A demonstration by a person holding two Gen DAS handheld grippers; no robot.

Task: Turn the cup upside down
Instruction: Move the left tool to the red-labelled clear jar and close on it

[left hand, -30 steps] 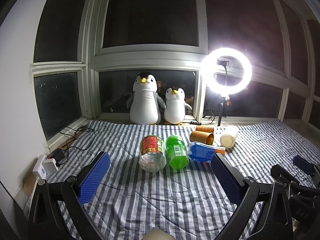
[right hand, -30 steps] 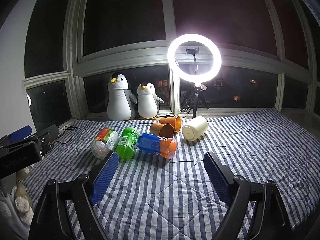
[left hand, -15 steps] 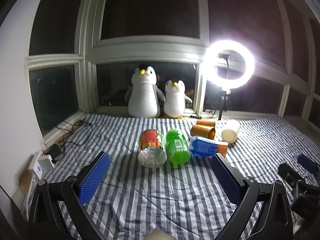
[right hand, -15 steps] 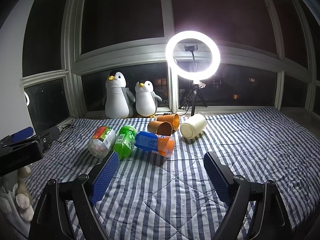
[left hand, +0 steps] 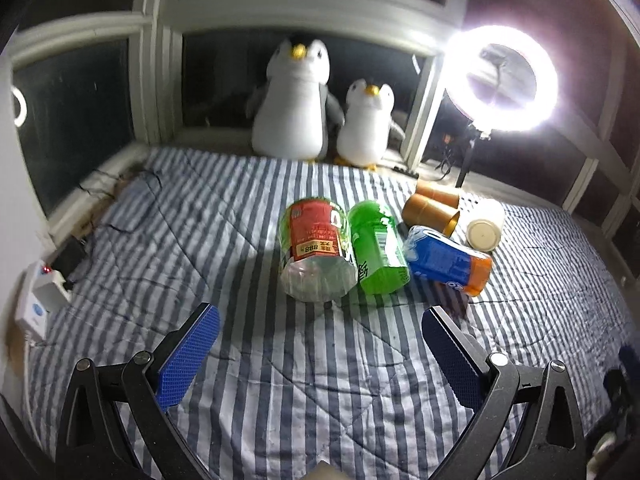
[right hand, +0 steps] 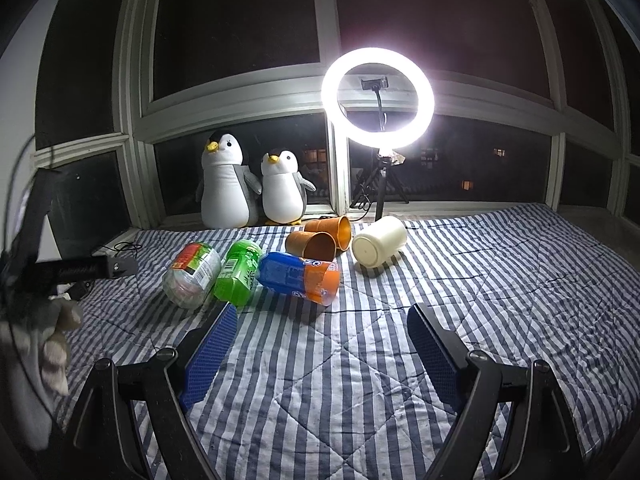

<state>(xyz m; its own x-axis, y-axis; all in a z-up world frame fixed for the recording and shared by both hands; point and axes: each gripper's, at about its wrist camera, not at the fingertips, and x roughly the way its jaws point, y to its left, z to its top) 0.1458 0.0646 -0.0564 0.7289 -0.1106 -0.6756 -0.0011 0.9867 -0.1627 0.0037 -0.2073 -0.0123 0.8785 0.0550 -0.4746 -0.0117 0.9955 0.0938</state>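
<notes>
Closer now, left gripper faces sideways cups.

My left hand-held gripper hung wide open above the striped bed, short of the red-labelled cup lying beside a green cup.

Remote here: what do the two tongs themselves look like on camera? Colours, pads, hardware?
Both match: the left tongs and right tongs have black angular plastic fingers with round silver bolts at the joints, each tipped with a flat blue pad bearing a fine dimpled grid. No cables or markings are visible on them.
</notes>
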